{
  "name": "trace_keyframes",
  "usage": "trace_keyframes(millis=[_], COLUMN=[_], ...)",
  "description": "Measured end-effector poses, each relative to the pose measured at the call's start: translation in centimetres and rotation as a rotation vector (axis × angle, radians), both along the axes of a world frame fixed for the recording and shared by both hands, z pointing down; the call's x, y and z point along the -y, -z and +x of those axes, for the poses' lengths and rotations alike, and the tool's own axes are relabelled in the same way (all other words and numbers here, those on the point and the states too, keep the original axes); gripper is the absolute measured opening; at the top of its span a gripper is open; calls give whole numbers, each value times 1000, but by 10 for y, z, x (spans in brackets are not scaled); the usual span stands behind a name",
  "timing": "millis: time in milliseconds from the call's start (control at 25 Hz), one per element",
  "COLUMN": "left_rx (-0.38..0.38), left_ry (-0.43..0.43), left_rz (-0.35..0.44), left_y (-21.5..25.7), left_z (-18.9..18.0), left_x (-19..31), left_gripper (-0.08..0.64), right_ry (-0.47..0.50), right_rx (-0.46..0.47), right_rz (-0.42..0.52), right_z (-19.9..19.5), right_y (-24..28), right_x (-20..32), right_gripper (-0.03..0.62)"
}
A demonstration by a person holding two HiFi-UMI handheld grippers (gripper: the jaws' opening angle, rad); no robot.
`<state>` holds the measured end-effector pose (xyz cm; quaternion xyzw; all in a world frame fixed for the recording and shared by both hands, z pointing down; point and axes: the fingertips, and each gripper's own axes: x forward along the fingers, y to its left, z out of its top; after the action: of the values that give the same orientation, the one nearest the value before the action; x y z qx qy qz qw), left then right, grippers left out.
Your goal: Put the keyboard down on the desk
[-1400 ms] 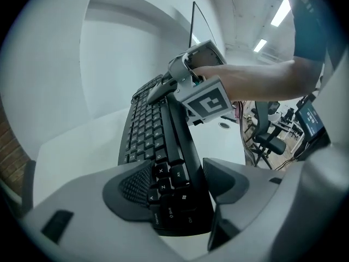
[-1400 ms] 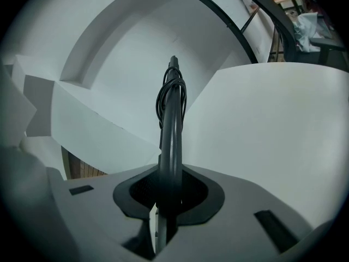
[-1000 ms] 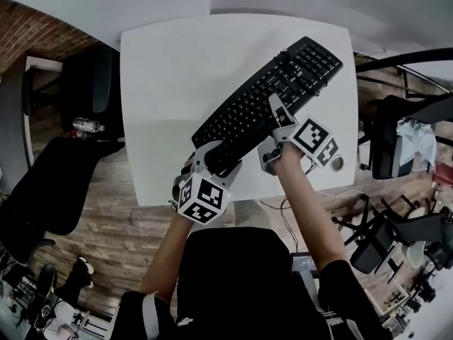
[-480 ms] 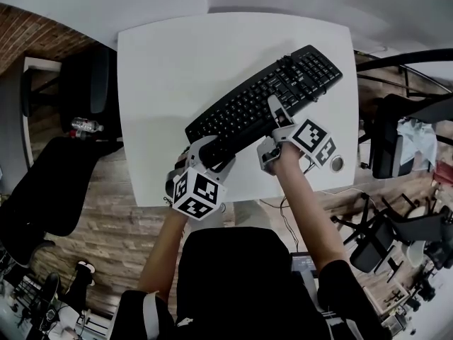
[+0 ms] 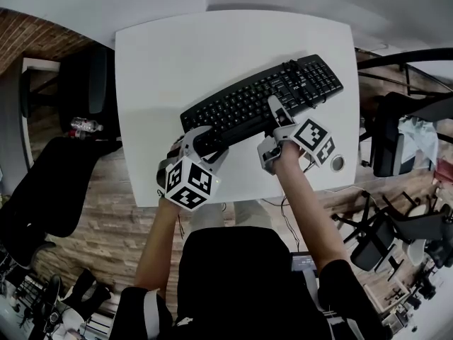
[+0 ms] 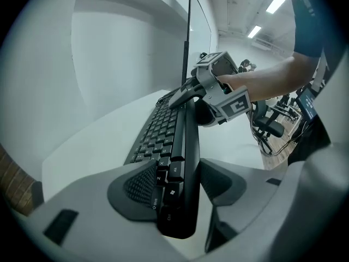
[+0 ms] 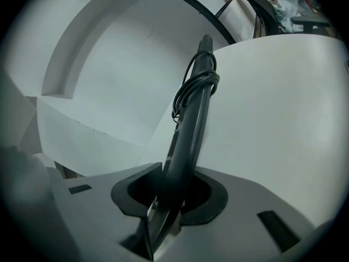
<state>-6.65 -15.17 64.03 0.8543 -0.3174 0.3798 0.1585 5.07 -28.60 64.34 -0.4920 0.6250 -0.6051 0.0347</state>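
Observation:
A black keyboard (image 5: 262, 101) lies slanted across the white desk (image 5: 184, 55), its right end further back. My left gripper (image 5: 205, 147) is shut on its left end; in the left gripper view the keyboard (image 6: 163, 135) stands on edge between my left gripper's (image 6: 177, 190) pads. My right gripper (image 5: 271, 134) straddles the front edge right of the middle. Its jaws are opening. In the right gripper view the keyboard's thin edge (image 7: 191, 124) runs between my right gripper's (image 7: 172, 192) pads, with dark gaps on both sides. A coiled cable (image 7: 196, 83) is wrapped round the far end.
A round grommet (image 5: 337, 163) sits in the desk's right front corner. Black chairs stand left (image 5: 78, 83) and right (image 5: 396, 133) of the desk. A water bottle (image 5: 85, 126) lies at the left. The person's legs are just below the desk's front edge.
The keyboard has turned from a steep diagonal to a flatter slant. Its left end and my left gripper moved left along the front edge. The right gripper stayed in place.

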Motion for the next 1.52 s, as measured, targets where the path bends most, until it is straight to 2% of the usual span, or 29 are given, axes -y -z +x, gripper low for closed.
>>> trace_keyframes(millis=[200, 440, 800, 1120, 1280, 1520], left_rx=[36, 47, 106, 167, 193, 201], left_ry=[-20, -37, -73, -124, -143, -138], left_rz=[8, 17, 53, 87, 102, 130], left_y=[-1, 0, -7, -16, -20, -18], left_z=[-2, -4, -8, -15, -19, -24], left_x=[1, 3, 3, 7, 10, 15], left_gripper=[252, 247, 247, 247, 247, 247], right_ry=[-5, 20, 65, 207, 315, 576], right_rx=[28, 7, 8, -42, -135, -427], right_rz=[-19, 16, -13, -30, -20, 135], right_z=[0, 0, 10, 19, 25, 23], right_y=[-5, -4, -7, -3, -3, 5], right_x=[-1, 0, -12, -37, -55, -56], right_gripper=[123, 127, 193, 195, 192, 166])
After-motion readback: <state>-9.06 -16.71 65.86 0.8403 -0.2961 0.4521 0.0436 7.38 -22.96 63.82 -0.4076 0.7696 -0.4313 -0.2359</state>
